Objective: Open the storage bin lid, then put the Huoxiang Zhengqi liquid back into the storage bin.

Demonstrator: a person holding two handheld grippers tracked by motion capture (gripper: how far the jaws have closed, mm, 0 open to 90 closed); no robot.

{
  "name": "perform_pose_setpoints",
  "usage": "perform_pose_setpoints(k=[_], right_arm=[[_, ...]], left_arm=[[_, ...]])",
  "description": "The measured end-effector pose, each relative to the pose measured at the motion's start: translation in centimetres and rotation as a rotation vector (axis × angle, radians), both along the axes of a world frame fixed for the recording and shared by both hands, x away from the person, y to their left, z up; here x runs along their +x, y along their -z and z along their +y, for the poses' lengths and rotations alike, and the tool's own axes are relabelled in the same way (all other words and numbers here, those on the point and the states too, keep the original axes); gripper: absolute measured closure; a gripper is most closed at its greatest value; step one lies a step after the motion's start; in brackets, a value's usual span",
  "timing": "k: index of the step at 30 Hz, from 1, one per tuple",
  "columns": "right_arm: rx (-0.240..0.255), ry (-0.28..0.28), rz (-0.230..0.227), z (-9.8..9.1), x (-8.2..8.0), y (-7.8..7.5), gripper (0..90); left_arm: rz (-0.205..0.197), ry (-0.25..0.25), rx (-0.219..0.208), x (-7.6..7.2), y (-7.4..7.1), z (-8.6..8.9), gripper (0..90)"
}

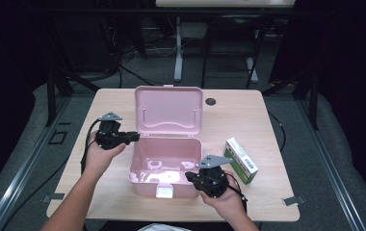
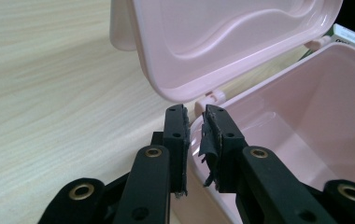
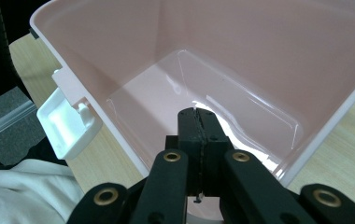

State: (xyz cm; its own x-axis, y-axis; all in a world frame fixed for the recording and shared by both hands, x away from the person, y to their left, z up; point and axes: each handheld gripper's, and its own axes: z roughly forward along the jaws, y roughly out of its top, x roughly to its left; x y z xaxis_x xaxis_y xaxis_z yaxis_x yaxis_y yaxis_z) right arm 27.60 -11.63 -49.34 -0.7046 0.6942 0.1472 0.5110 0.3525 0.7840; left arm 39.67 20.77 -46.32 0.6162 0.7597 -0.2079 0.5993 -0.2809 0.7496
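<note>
A pink plastic box [image 1: 145,185] stands at the middle of the table, its lid [image 1: 169,109] raised upright at the back. My left gripper [image 1: 135,137] is at the box's left wall. In the left gripper view my left gripper [image 2: 195,114] straddles that wall's rim near the hinge, jaws slightly apart and pads not pressing on it. The lid [image 2: 222,42] rises just behind. My right gripper [image 1: 190,175] is at the front right corner. Seen from its own camera, my right gripper [image 3: 198,114] has its jaws shut together, tips over the bare inside of the box [image 3: 259,37].
A green and white carton [image 1: 240,160] lies on the wooden table [image 1: 248,120] right of the box. A white latch [image 3: 68,123] hangs off the box's front wall. A dark cable hole [image 1: 210,101] sits behind the lid. Desk legs and cables stand beyond the table.
</note>
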Motion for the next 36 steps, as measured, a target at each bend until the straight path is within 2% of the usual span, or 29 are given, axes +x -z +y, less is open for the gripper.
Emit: perform_pose_setpoints(k=[4, 8, 20, 25, 31, 33, 36], right_arm=[[0.004, -0.001, 0.005, 0.0, 0.0, 0.0, 90.0], [0.007, 0.003, 0.001, -0.1, 0.0, 0.0, 90.0], [0.007, -0.011, 0.014, -0.1, -0.2, 0.0, 90.0], [0.01, -0.01, 0.013, -0.1, -0.4, 0.0, 89.8], [0.0, -0.006, -0.003, -0.1, -0.6, -0.3, 86.0], [0.012, -0.004, -0.002, -0.3, -0.5, -0.5, 82.9], [0.03, 0.011, -0.024, -0.9, -0.6, -1.3, 78.2]], left_arm=[[0.017, 0.009, 0.021, 0.1, 0.7, -0.1, 81.2], [0.014, 0.01, -0.008, 0.1, 1.1, -0.1, 84.5], [-0.002, 0.003, -0.012, -0.4, 1.2, -0.2, 84.8], [0.006, 0.014, -0.021, -0.4, 1.3, 0.1, 84.6], [-0.001, 0.021, -0.033, -0.4, 1.4, 0.2, 84.0], [-0.006, 0.017, -0.029, -0.6, 1.4, 0.3, 81.4], [-0.014, 0.013, -0.033, -0.8, 1.2, 0.5, 78.7]])
